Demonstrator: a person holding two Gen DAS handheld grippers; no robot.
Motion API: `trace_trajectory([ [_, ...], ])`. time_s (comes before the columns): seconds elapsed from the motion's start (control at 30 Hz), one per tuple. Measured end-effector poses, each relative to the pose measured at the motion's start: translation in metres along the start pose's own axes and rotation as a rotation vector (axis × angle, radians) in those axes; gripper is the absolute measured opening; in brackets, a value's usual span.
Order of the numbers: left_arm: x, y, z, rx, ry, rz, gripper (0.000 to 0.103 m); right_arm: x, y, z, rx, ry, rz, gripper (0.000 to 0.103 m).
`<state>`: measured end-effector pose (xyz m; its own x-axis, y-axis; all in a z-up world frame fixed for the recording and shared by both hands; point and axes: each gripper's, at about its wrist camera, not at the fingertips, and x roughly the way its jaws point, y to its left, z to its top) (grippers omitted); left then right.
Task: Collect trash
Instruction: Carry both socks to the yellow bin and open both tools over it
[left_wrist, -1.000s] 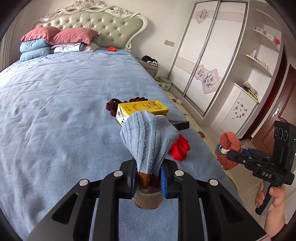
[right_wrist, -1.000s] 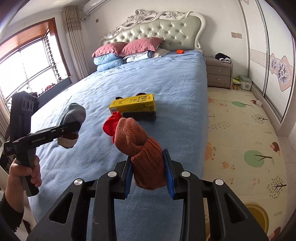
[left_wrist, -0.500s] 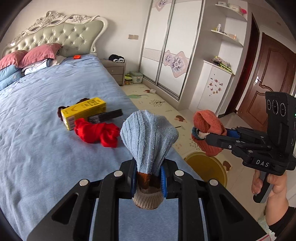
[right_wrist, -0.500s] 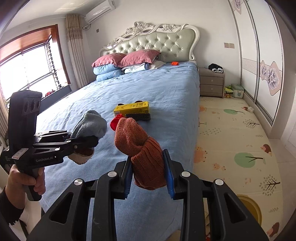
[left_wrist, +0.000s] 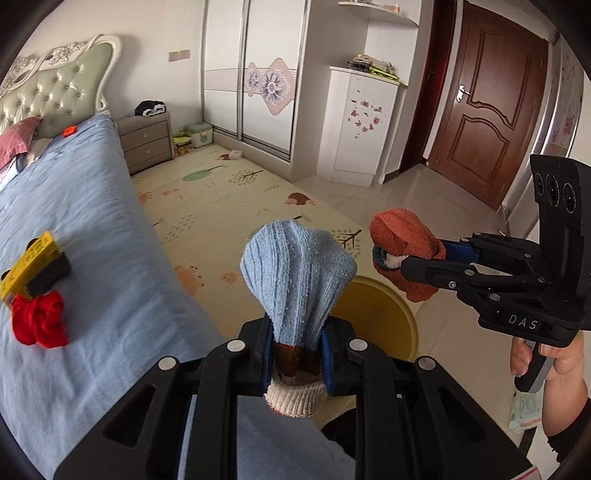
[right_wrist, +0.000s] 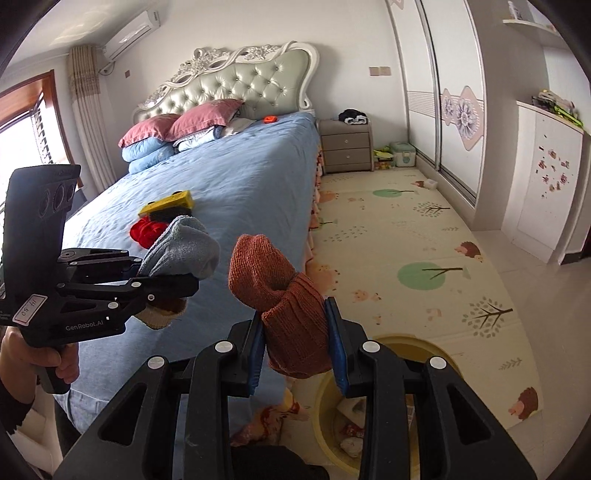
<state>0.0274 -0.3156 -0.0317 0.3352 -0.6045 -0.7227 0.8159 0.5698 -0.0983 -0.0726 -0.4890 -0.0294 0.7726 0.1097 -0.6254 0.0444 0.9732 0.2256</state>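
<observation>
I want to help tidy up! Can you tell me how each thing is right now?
left gripper: shut on blue sock
right gripper: shut on orange sock
yellow bin: open, trash inside
red cloth: bunched on bed
yellow box: lying flat
brown door: closed

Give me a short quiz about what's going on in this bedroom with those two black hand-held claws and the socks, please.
1. True or false: the left gripper is clamped on a light blue knitted sock.
2. Which thing does the right gripper hold? A) the yellow cardboard box B) a rust-orange knitted sock C) the red crumpled cloth
3. Fill the blank: on the floor beside the blue bed, below both grippers, stands a round yellow ____ with wrappers inside.

Key: 1 true; 2 B; 3 bin.
</observation>
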Motion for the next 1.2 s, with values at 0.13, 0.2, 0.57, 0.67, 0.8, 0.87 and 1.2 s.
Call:
trace_trajectory([
  [0.13,0.031,-0.021,0.009,0.020,0.057,-0.062,0.021,-0.007,-0.032,-0.017,0.046,0.021,-0.050,0.030],
  [0.2,0.047,-0.032,0.011,0.033,0.081,-0.080,0.021,-0.008,-0.047,-0.025,0.062,0.037,-0.073,0.030],
  [0.57,0.122,-0.064,0.018,0.088,0.221,-0.124,0.021,-0.005,-0.098,-0.058,0.136,0.094,-0.146,0.030],
  [0.67,0.136,-0.067,0.018,0.099,0.246,-0.131,0.021,0.002,-0.107,-0.064,0.154,0.111,-0.148,0.030],
  [0.8,0.153,-0.069,0.016,0.098,0.274,-0.137,0.021,0.011,-0.115,-0.070,0.163,0.128,-0.158,0.030],
  [0.87,0.159,-0.068,0.015,0.092,0.289,-0.133,0.021,0.014,-0.119,-0.071,0.165,0.136,-0.164,0.030],
  [1.2,0.180,-0.065,0.009,0.071,0.336,-0.118,0.071,0.032,-0.135,-0.073,0.195,0.173,-0.154,0.050],
])
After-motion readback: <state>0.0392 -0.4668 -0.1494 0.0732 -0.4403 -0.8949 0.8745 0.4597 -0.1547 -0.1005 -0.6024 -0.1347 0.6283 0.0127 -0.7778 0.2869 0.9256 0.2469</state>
